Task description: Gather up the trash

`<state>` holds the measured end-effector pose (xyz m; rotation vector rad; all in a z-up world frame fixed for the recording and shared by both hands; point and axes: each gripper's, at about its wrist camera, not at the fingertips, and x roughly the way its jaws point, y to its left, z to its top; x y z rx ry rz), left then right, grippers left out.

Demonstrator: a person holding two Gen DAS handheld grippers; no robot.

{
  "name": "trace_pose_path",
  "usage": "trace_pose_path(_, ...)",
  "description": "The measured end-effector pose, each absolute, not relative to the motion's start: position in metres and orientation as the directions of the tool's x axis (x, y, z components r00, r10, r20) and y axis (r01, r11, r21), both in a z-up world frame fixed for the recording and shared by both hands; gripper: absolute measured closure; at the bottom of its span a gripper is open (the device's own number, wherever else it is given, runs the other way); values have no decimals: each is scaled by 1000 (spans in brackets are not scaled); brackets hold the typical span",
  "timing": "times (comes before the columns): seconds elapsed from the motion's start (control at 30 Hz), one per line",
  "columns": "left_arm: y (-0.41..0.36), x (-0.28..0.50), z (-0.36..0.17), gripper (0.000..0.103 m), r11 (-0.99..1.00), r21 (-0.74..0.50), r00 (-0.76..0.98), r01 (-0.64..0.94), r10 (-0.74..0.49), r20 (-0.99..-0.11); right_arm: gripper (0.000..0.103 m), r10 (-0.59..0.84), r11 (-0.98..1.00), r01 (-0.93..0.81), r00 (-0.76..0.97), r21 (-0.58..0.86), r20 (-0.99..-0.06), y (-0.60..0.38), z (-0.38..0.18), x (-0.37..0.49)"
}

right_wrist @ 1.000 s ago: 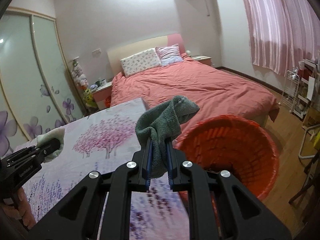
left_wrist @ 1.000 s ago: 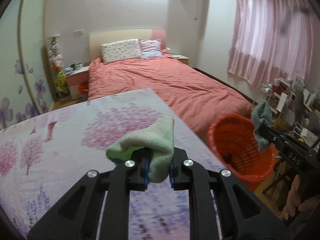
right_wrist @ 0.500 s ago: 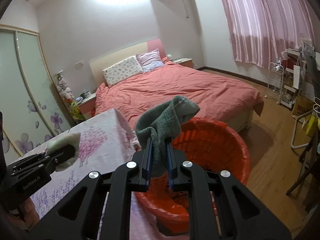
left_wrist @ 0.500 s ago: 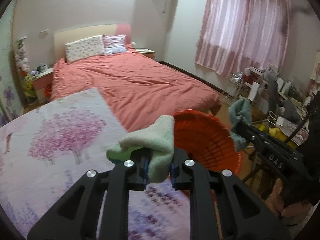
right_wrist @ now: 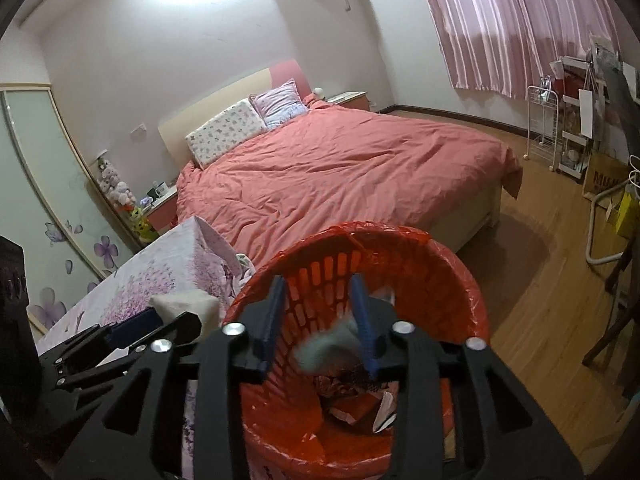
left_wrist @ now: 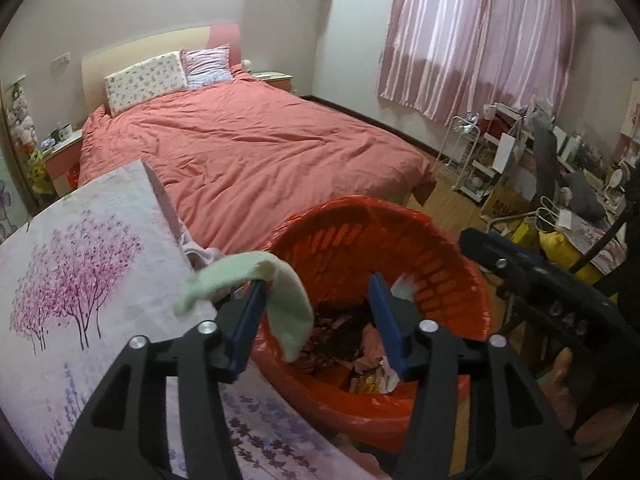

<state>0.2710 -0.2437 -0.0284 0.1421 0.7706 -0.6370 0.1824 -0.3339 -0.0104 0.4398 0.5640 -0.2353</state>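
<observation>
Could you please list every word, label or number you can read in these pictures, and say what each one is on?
"DAS" – on the black body of the right hand-held gripper, seen from the left wrist.
"MU..." – dark print on the cardboard box by the white shelves; the rest is cut off.
Print on the papers and bags on the shelves at the right: too small and blurred to read.

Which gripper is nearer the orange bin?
Right. The right gripper is over the bin, jaws opening, grey cloth dropping. The left gripper is at its rim beside the table.
</observation>
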Motion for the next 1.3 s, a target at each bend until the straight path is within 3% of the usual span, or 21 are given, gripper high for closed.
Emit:
trace_pose_path(0.13,-229,271,-26,44,813,-128,548,567,-489,-678,46,-117,882,341,828,326,-548,-327,-6,172)
trace_pose_path(0.43,-238,262,-3,52,776,-175,517,606,-551,-655,41,-157,882,357,838,307,-523,-328,5,154)
trace_pose_path(0.57,-230,255,4,44,797,-145,556,587,-526,-644,40,-173,877,372,836,306,-521,-333,9,149)
trace_pose_path(0.8,-185,227,20,21,859,-66,670,507,-441,-598,11,-219,889,374,853,264,-474,-315,25,132)
trace_pose_path(0.93,-153,201,30,5,894,-16,742,449,-382,-551,3,-289,895,405,845,186,-450,-293,34,119)
trace_pose_path(1.3,-66,113,33,4,964,51,861,262,-209,-463,2,-357,896,432,837,101,-415,-234,32,68)
